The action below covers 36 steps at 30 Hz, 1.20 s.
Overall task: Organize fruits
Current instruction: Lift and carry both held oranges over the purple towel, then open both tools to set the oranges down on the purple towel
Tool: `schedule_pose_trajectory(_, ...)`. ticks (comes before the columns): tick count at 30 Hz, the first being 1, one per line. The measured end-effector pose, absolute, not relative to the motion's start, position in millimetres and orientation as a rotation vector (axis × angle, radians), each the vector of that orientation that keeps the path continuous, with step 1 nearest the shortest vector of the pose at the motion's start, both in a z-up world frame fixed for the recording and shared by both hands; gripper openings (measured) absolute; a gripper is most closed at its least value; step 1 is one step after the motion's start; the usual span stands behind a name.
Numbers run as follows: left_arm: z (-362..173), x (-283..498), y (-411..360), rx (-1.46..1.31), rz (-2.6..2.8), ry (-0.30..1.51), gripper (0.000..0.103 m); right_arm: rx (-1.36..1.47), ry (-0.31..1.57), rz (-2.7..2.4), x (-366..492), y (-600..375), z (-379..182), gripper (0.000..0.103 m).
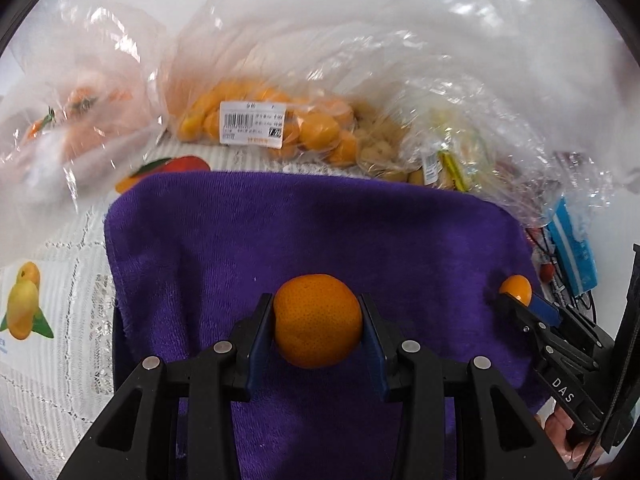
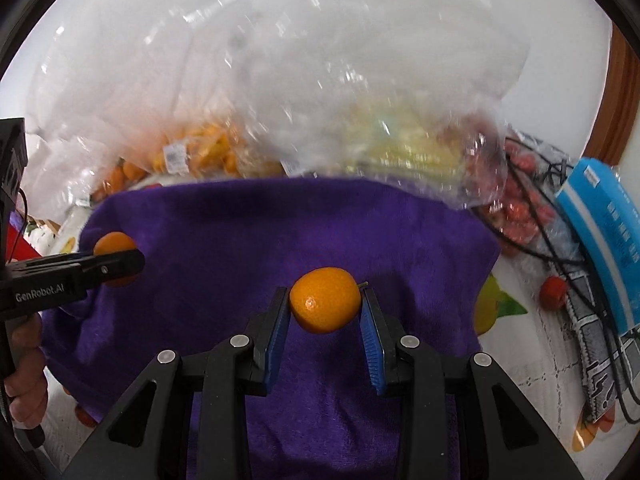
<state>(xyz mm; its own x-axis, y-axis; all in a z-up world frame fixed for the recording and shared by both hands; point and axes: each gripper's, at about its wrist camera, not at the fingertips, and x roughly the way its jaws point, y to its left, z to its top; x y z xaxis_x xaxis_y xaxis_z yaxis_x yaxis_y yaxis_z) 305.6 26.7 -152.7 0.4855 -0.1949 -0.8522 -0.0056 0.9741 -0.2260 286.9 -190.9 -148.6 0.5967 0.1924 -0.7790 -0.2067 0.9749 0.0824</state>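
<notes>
While each claw clamps an orange over the purple towel [image 1: 320,232], bagged fruit [image 1: 272,124] crowds behind.

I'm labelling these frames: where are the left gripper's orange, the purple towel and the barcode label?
orange [image 1: 318,322]: left wrist view, peel centre.
purple towel [image 1: 312,224]: left wrist view, bare middle.
barcode label [image 1: 252,123]: left wrist view, label centre.

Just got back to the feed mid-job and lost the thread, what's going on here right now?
A person is sorting fruit with a handheld claw in each hand. The left claw is shut on an orange, and the right claw is shut on a smaller orange, both held over the purple towel. Behind the towel sit clear plastic bags of fruit, unopened as far as the views show.
</notes>
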Motion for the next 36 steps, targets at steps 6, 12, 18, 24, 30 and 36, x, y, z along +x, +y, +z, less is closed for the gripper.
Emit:
schedule_pose_trajectory(6, -158.7, 306.4, 26.8, -0.205, -0.119, 1.067, 0.039, -0.009, 0.943, 0.226, 290.7, -193.7, -159.5, 0.035)
schedule_pose_trajectory(12, -159.4, 304.7, 26.1, -0.19, -0.126, 1.074, 0.04, -0.033, 0.956, 0.22, 293.1, -190.1, -162.3, 0.035)
schedule_pose_trajectory(18, -155.3, 295.7, 24.3, -0.168, -0.117, 1.1, 0.05, -0.023, 0.974, 0.239, 290.5, -190.6, -158.2, 0.042)
schedule_pose_trajectory(24, -134.3, 273.8, 26.3, -0.15, -0.11, 1.059, 0.055, 0.009, 0.89, 0.237, 265.6, -200.8, -137.3, 0.074)
schedule_pose_trajectory(30, -109.5, 234.8, 33.2, -0.158, -0.091, 0.985, 0.055, -0.001, 0.821, 0.187, 234.3, -215.4, -113.1, 0.082)
schedule_pose_trajectory(36, -94.7, 199.0, 38.3, -0.155, -0.064, 0.936, 0.055, 0.018, 0.822, 0.153, 199.2, -232.9, -101.2, 0.082)
